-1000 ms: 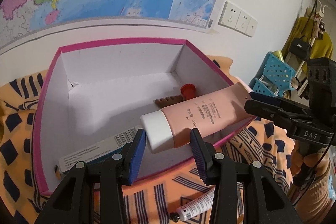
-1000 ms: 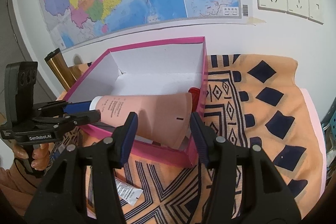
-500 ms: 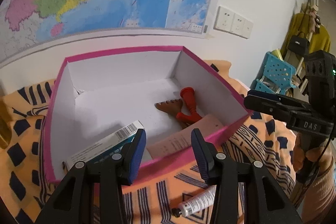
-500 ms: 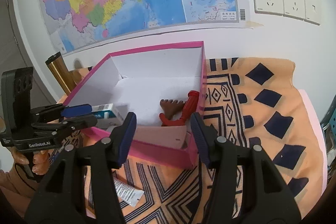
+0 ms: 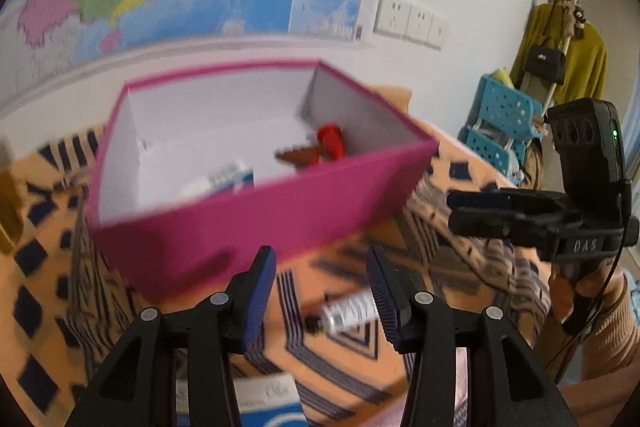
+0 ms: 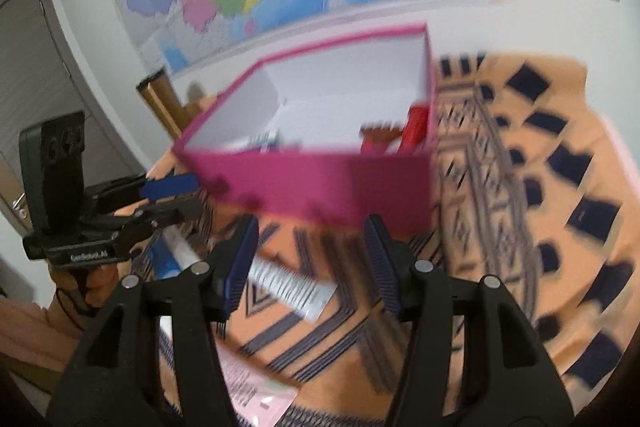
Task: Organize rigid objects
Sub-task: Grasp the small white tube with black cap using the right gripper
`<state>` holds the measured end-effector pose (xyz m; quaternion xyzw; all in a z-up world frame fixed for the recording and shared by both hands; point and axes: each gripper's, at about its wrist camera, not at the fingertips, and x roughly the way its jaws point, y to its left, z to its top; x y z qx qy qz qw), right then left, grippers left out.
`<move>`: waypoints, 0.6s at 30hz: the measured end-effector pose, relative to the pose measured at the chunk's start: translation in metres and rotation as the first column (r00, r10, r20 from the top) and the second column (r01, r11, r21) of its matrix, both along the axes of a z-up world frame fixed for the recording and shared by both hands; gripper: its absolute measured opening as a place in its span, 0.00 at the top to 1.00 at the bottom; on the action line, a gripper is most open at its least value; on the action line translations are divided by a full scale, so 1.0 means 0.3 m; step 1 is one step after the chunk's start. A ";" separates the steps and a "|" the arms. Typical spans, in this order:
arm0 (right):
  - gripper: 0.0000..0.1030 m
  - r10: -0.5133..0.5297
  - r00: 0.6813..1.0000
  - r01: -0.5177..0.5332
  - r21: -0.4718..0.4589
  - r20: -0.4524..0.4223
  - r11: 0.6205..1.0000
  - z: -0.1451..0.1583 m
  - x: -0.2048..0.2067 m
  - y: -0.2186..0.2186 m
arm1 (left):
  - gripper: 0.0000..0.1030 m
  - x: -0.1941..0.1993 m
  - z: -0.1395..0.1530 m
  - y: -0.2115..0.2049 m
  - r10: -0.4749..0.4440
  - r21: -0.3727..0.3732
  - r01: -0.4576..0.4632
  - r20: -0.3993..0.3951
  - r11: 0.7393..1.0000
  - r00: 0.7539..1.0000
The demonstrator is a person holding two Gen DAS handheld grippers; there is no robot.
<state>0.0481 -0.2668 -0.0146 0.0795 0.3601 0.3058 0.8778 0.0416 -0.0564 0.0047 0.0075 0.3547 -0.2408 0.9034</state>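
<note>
Both tools are empty: the left tool [image 5: 322, 291], its jaws opening, hangs over the small white tube [image 5: 348, 311] lying on the patterned cloth [image 6: 520, 227] just before the pink box [image 5: 256, 219]; the right tool [image 6: 310, 259] gapes nearby. With both views smeared, a hasty close could pinch cloth or roll the tube aside.
</note>
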 end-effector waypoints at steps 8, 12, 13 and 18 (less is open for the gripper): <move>0.45 0.020 0.993 -0.020 -0.002 -0.115 1.000 -0.144 -0.007 0.047 | 0.54 -0.021 -0.138 -0.017 0.000 0.036 0.004 -0.119 0.999 0.993; 0.45 0.019 0.991 -0.020 0.000 -0.132 1.000 -0.169 -0.006 0.057 | 0.54 -0.027 -0.156 -0.017 0.002 0.040 0.003 -0.136 0.999 0.991; 0.45 0.020 0.991 -0.020 0.001 -0.134 1.000 -0.173 -0.006 0.058 | 0.54 -0.029 -0.157 -0.019 0.000 0.037 0.005 -0.139 0.999 0.990; 0.45 0.019 0.990 -0.021 -0.012 -0.143 1.000 -0.188 -0.002 0.071 | 0.56 -0.029 -0.161 -0.039 -0.012 0.035 0.017 -0.148 0.999 0.989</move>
